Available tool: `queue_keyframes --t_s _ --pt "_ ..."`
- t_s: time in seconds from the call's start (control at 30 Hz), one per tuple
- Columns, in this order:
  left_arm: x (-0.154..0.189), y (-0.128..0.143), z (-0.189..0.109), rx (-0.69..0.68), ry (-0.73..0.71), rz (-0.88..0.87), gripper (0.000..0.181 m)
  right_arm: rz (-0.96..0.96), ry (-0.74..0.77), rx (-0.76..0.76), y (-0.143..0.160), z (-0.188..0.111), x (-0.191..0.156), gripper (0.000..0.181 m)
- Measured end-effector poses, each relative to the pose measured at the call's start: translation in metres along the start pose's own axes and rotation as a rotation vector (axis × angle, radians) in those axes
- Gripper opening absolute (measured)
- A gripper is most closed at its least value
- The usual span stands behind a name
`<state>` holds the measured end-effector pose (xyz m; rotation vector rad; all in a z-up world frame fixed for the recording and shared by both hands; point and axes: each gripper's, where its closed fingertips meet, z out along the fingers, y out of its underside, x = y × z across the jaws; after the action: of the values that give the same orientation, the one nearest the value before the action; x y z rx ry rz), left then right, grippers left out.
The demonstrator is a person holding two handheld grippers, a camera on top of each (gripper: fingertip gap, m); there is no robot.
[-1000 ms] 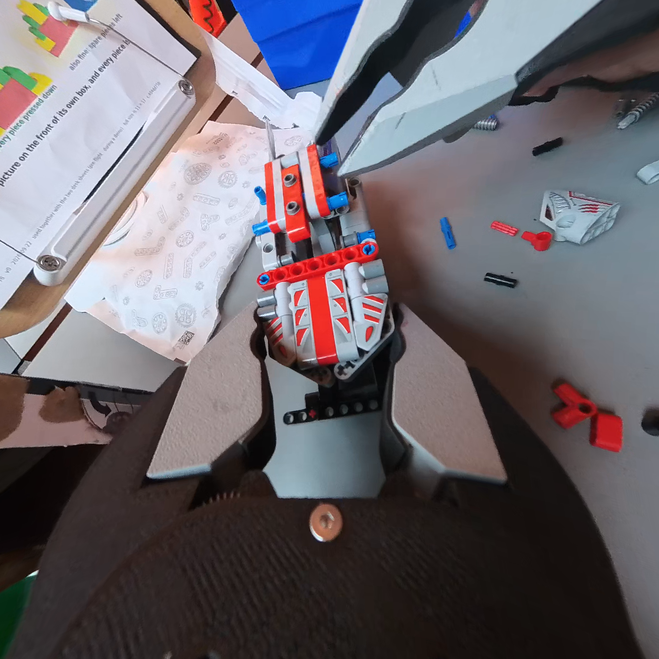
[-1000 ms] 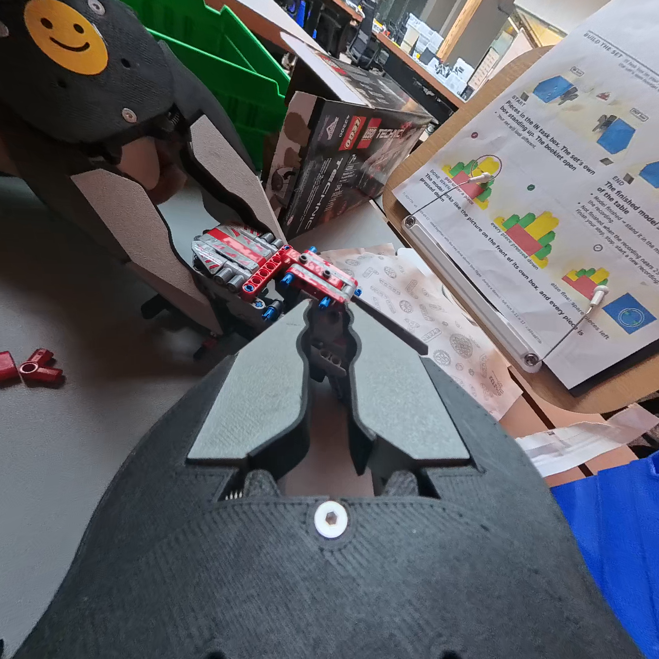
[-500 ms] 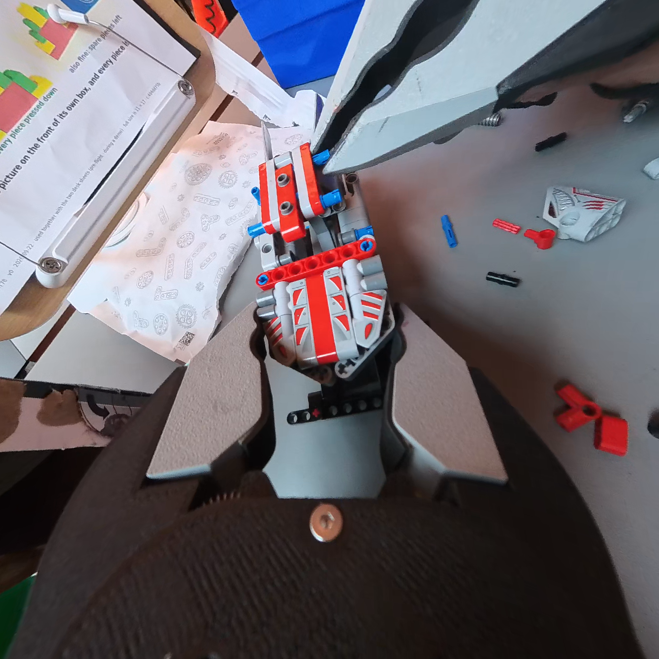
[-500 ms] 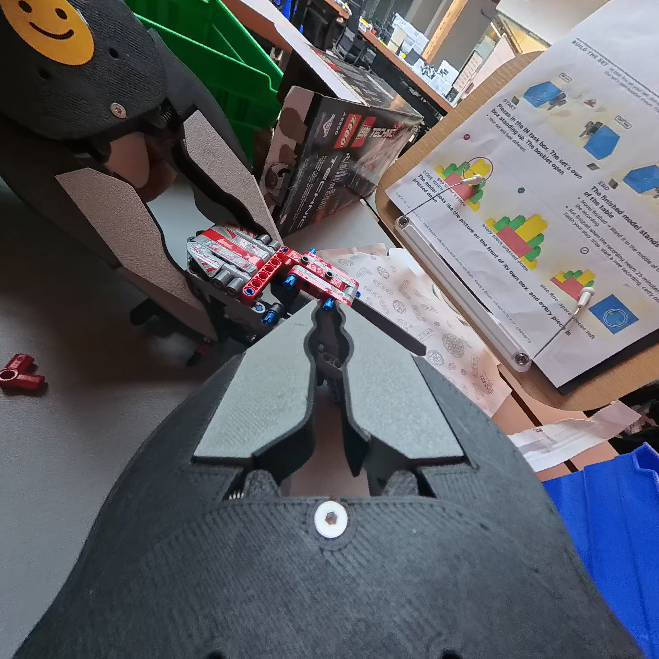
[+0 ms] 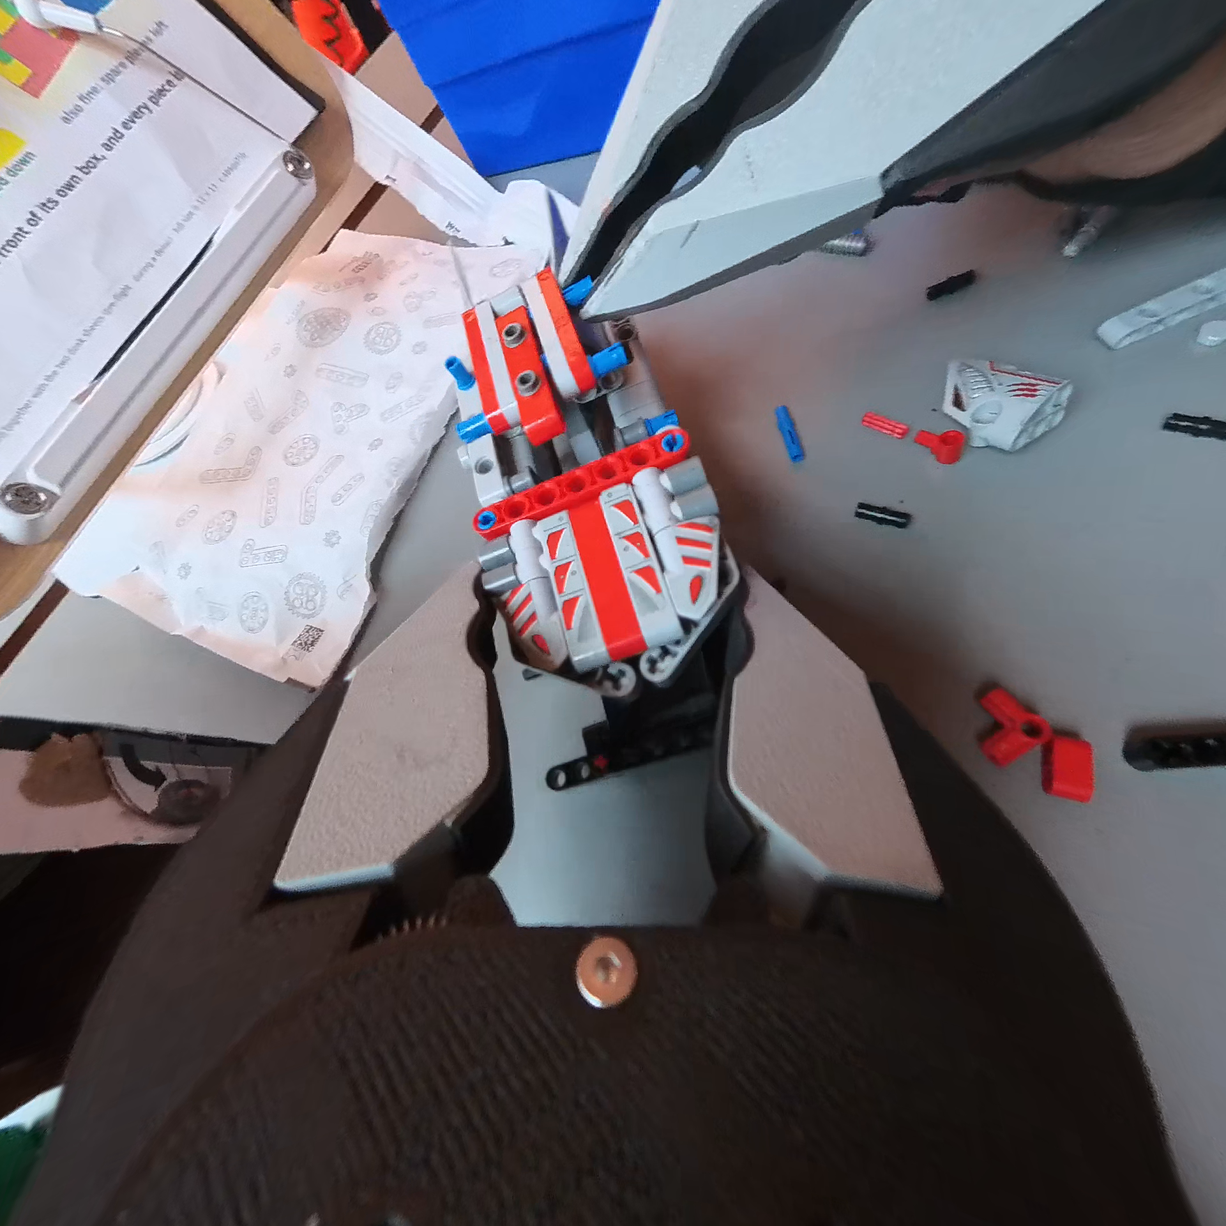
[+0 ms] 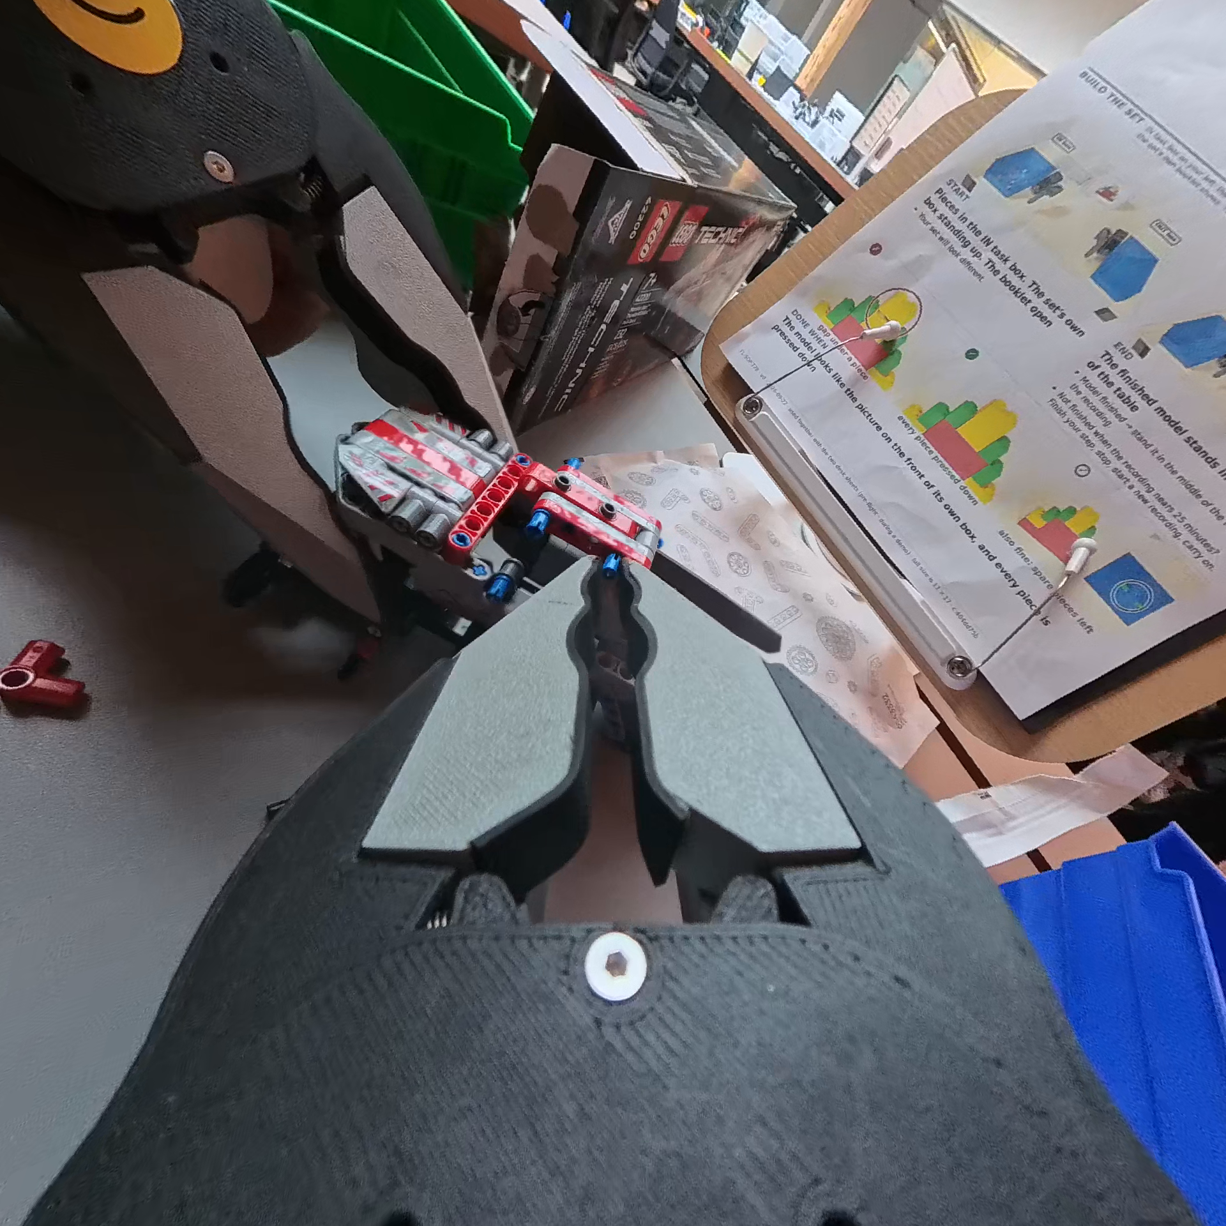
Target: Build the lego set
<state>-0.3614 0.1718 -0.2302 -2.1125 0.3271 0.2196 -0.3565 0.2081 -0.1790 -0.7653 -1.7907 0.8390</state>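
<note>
The red and grey lego model sits between the fingers of my left gripper, which is shut on its striped front end just above the grey table. My right gripper comes in from the top right of the left wrist view. Its jaws are nearly closed on a blue pin at the side of the model's red-grey upper section. A dark part shows in the gap between the right fingers. The left gripper also shows in the right wrist view.
Loose parts lie on the table to the right: a white panel, a blue pin, black pins, a red connector. A paper bag, an instruction board, the set's box, a green bin and a blue bin stand around. Left tips to right tips: about 7 centimetres. Measured from the fingertips, the red connector is 9 centimetres or so from the left gripper and 15 centimetres from the right.
My right gripper's jaws have narrowed and its tip has shifted a little left along the upper section. The left gripper has kept hold of the model, which has tilted slightly.
</note>
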Motion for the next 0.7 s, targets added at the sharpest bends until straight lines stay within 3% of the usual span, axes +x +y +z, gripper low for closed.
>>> queue_keyframes --t_s 0.13,0.27,0.37,0.53,0.63,0.7 --pt "0.002 -0.011 -0.01 0.057 0.044 -0.034 0.068 -0.005 -0.003 0.004 0.001 0.0 0.001 0.0" --pt "-0.003 -0.038 -0.033 0.215 0.122 -0.171 0.062 0.038 -0.041 0.01 0.001 -0.001 0.001 0.0" --pt "-0.018 -0.048 -0.04 0.25 0.082 -0.217 0.039 0.12 -0.09 0.028 0.001 0.0 0.0 0.0" --pt "-0.031 -0.046 -0.032 0.099 -0.138 0.099 0.032 0.226 -0.143 0.04 0.001 -0.001 0.001 0.001" --pt "-0.03 -0.042 -0.017 -0.006 -0.194 0.262 0.039 0.285 -0.169 0.038 0.002 0.0 0.001 0.001" --pt "-0.026 -0.051 -0.012 0.016 -0.211 0.332 0.035 0.331 -0.191 0.036 0.002 -0.001 0.002 0.001"
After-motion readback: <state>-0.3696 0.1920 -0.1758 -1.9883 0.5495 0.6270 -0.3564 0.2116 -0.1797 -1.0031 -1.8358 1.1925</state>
